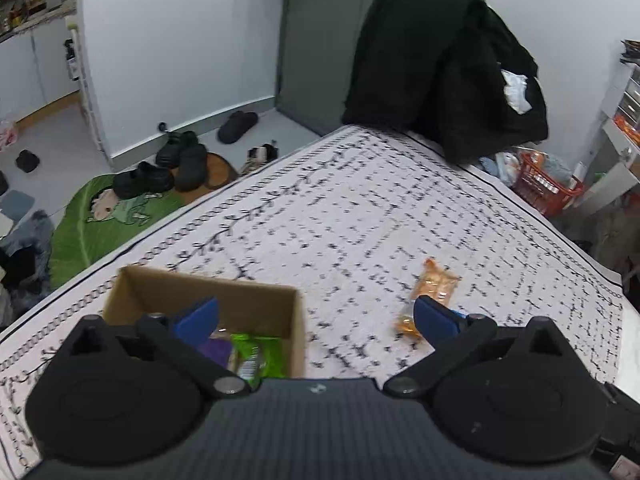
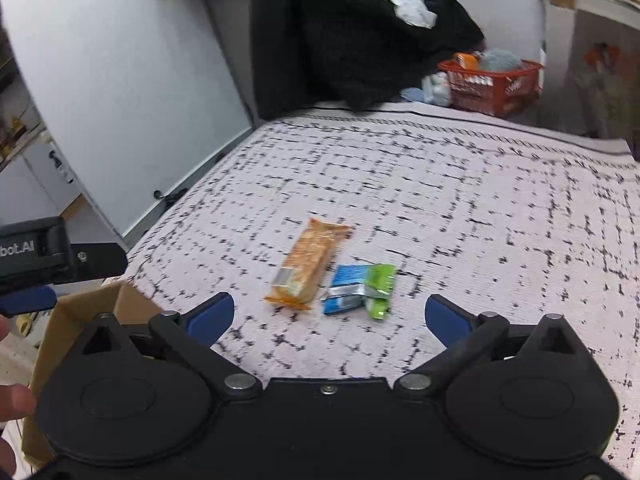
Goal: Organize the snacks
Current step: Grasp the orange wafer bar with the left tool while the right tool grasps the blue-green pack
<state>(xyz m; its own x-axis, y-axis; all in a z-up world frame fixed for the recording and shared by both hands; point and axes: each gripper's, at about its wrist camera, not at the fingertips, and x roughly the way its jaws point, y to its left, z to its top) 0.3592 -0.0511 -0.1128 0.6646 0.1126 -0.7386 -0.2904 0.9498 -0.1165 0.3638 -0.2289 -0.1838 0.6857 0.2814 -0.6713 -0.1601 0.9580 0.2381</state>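
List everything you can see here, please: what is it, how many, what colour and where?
box: one, brown cardboard, on the bed's near left
packets in box: at least two, green and purple
orange packet: one, on the bedspread
blue packet: one, right of the orange one
green packet: one, against the blue one
bedspread: one, white with black marks
clothes: black heap, far end of bed
basket: one, orange, beyond the bed
shoes: several, black, on the floor
left gripper: black, blue pads, open
right gripper: same, open
hand: fingertips, left edge
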